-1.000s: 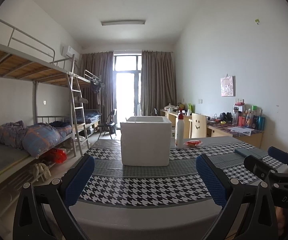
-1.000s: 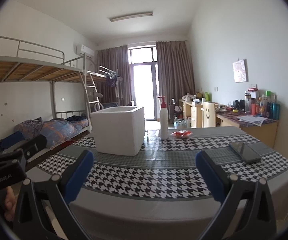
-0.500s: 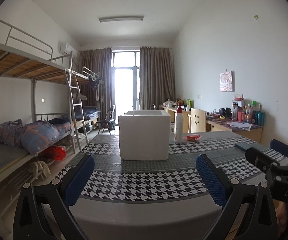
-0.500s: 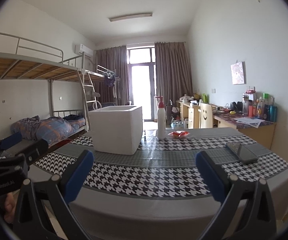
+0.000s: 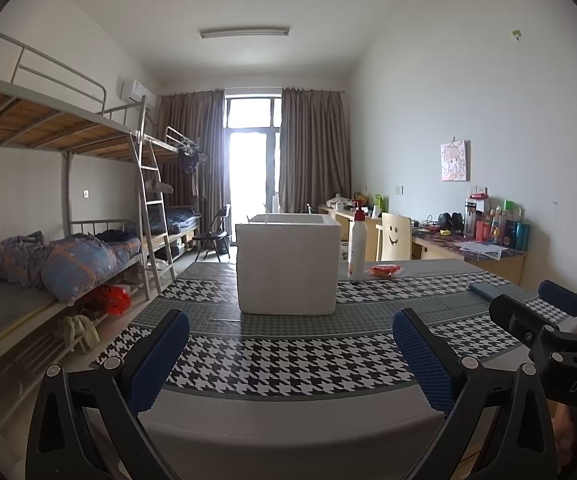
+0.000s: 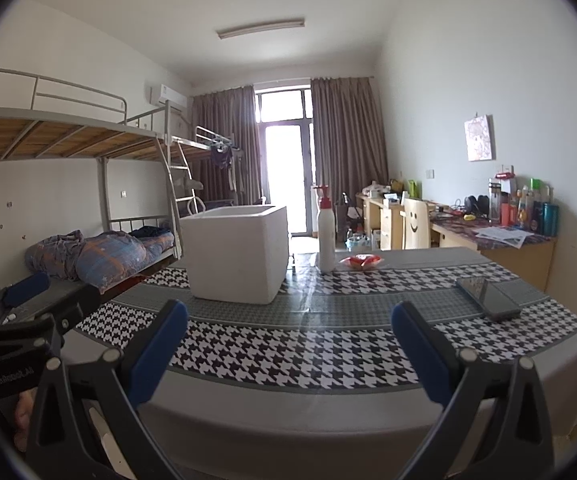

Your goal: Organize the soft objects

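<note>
Looking across the whole setup, the biggest thing is the worktop [image 5: 288, 364] with its black-and-white houndstooth cloth, and both grippers hang at its near edge with nothing under them

Sitting well back on it is a white foam box [image 5: 287, 264], open at the top, which I'd guess is where soft stuff ends up. Just right of the box stands a white pump bottle [image 5: 357, 250] with a red top, and just beside that lies a small red-and-white packet [image 5: 384, 270], flat and squishy looking. That's the only candidate for a "soft object" I can make out, though it's too small to say what it is. Nearer on the right side lies a dark phone [image 6: 487, 298]

The bit that matters: the packet lies ahead and to the right of the left gripper [image 5: 288, 356], but nearly straight ahead of the right gripper [image 6: 288, 344], only slightly right of centre. So I'd say the right hand has the easier line to it. Its long axis seems to run roughly side to side, so the fingers would straddle it the short way

Both sets of blue-padded fingers [image 6: 160, 344] are spread wide, gripping nothing and touching nothing
</note>
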`<state>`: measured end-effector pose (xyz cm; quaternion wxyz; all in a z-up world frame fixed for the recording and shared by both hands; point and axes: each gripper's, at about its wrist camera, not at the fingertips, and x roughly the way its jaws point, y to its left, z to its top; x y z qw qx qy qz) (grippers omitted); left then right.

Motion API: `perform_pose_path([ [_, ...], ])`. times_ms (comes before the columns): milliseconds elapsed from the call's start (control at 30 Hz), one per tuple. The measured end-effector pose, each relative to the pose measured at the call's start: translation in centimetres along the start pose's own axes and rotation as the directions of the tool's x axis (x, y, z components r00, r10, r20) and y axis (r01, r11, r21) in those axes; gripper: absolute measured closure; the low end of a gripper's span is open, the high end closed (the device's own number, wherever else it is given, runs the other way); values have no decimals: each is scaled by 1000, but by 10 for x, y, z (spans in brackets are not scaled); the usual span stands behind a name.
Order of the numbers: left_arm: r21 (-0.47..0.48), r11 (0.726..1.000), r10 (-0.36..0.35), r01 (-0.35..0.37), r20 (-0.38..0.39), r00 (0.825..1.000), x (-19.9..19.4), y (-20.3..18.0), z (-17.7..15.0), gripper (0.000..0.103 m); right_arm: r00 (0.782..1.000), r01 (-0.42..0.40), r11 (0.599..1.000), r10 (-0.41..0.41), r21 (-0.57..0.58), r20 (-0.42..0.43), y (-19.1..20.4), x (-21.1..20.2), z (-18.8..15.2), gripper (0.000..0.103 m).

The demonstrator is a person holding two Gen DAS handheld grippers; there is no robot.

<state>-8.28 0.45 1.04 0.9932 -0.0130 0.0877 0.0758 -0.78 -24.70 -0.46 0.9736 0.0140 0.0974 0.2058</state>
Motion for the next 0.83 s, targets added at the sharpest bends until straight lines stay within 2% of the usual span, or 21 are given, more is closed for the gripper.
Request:
perform_pose_path([
  [833,-3,1000,0,0,6,1000,1,7,-3,1,1000,9,1000,-9,-10,-9,2,2,0,0],
])
